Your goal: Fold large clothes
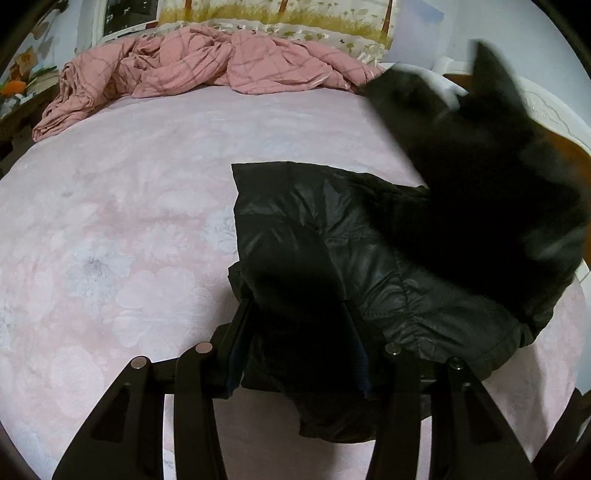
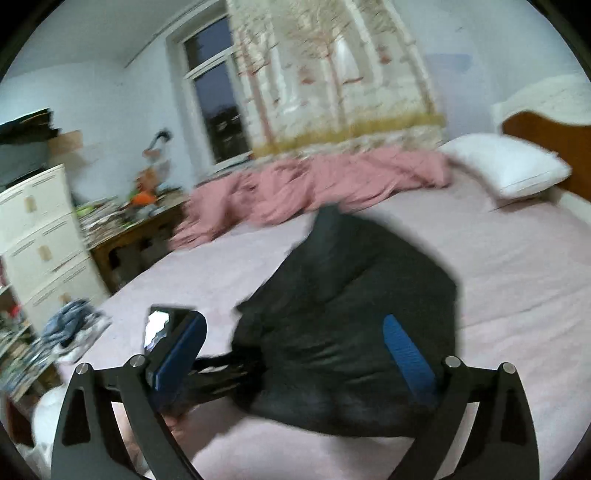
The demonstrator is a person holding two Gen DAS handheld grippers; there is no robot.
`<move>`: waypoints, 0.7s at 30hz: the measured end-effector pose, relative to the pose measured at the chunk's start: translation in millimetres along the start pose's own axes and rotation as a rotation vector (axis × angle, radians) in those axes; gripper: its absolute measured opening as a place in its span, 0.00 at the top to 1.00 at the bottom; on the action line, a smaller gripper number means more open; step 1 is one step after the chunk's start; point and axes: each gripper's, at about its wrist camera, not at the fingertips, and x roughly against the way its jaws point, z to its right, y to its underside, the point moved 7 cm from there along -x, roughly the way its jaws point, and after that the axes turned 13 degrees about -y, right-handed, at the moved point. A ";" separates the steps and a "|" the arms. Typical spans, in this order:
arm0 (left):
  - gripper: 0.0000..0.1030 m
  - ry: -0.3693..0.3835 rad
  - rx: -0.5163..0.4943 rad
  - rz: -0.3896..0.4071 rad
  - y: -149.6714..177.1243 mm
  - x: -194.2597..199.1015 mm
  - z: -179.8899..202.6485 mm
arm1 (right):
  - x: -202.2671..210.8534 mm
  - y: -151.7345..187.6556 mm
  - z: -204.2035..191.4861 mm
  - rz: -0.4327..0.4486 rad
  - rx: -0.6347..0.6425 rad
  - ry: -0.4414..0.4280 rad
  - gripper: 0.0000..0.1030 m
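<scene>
Through my left wrist camera, my left gripper point(image 1: 299, 325) sits at the bottom centre of the frame, its two fingers clamped on a dark fold of the black jacket point(image 1: 332, 236). The jacket spreads from the centre toward the lower right, lying on the pink bedsheet point(image 1: 110, 221), its shiny quilted panels showing. At the upper right a dark, blurred mass of the same fabric rises off the bed and covers part of the pillow point(image 1: 439, 74) behind it. Across the top of the frame lies a crumpled pink checked blanket point(image 1: 192, 62), with a tree-patterned curtain point(image 1: 280, 14) behind it.

Through my right wrist camera, everything is smeared with motion. My right gripper point(image 2: 295, 354) has its blue-padded fingers point(image 2: 406, 354) spread wide apart at the bottom of the frame, and the black jacket point(image 2: 351, 314) bunches in the middle between and beyond them, touching neither pad as far as I can tell. The pink bedsheet point(image 2: 498, 266) fills the right side, with a white pillow point(image 2: 506, 162) at the upper right against a wooden headboard point(image 2: 546, 136). A cream drawer unit point(image 2: 44, 236) stands at the left edge, and a window point(image 2: 218, 107) shows at the upper centre.
</scene>
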 end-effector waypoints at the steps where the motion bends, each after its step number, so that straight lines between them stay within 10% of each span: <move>1: 0.54 0.002 0.002 0.000 0.0 0.2 -0.4 | 5.7 -6.3 13.7 0.029 -0.002 0.076 0.05; 5: 0.53 0.002 0.002 -0.001 1.7 -0.1 -1.1 | 4.2 -13.1 100.4 0.013 -0.148 0.395 0.05; 9: 0.53 0.005 0.003 -0.005 3.1 -1.1 -2.6 | -22.5 8.0 194.3 -0.088 -0.390 0.473 0.09; 15: 0.51 0.015 0.000 -0.013 6.4 -6.3 -4.0 | -92.7 58.2 247.6 -0.262 -0.707 0.130 0.24; 19: 0.51 0.023 0.010 -0.014 7.6 -10.5 -3.9 | -119.8 62.4 209.4 -0.312 -0.641 -0.097 0.24; 21: 0.51 0.032 0.019 -0.014 8.0 -11.0 -5.6 | -125.2 61.5 191.7 -0.354 -0.513 -0.067 0.24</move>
